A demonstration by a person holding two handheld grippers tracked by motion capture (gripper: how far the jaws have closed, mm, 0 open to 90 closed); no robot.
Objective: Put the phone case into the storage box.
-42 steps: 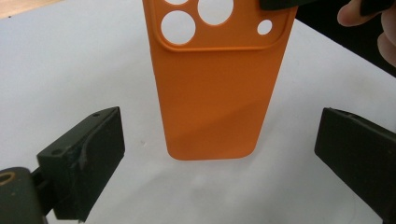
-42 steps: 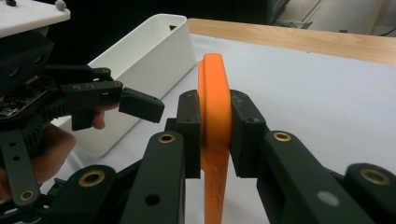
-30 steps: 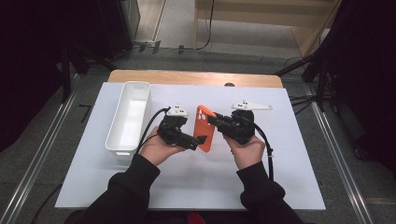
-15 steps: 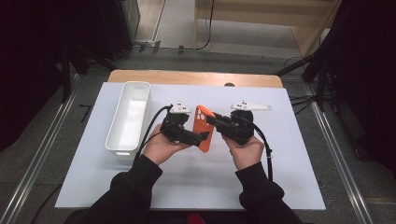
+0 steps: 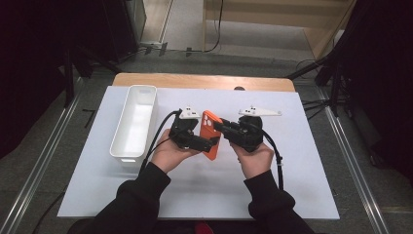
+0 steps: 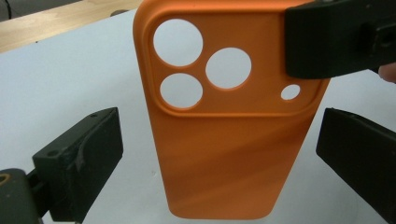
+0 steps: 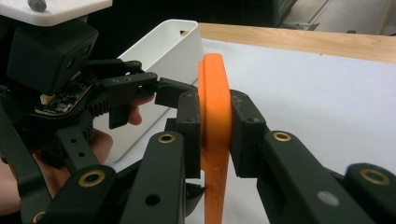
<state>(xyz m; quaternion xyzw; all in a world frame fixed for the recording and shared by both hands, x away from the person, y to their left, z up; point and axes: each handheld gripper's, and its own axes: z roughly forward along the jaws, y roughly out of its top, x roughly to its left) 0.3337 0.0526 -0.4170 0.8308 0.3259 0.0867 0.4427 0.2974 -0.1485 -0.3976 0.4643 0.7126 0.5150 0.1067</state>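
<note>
**Orange phone case held on edge between two grippers**

In the high view, the orange phone case (image 5: 210, 135) is near the middle of the white surface (image 5: 292, 195), between the two hands. The right gripper (image 5: 219, 126) comes to it from 3 o'clock and the left gripper (image 5: 210, 144) from 9 o'clock. A white bin (image 5: 135, 122) stands at 9 o'clock of the left gripper, apart from it, with its long side running from 6 to 12 o'clock. I cannot tell from this view if the case touches the surface.

In the left gripper view, the back of the phone case (image 6: 224, 154) faces the camera, with the camera holes at 12 o'clock. The left gripper (image 6: 219, 154) has its jaws wide, one at 8 o'clock and one at 4 o'clock of the case, and both stand apart from its edges. A jaw of the right gripper covers the case's corner at 2 o'clock.

In the right gripper view, the right gripper (image 7: 215, 126) is closed on the phone case (image 7: 214, 93), which is seen edge-on and upright; the two pads press on its two faces. The left gripper (image 7: 170, 95) is at 9 o'clock, just beside the case, and the white bin (image 7: 168, 42) is behind it at 11 o'clock.
</note>
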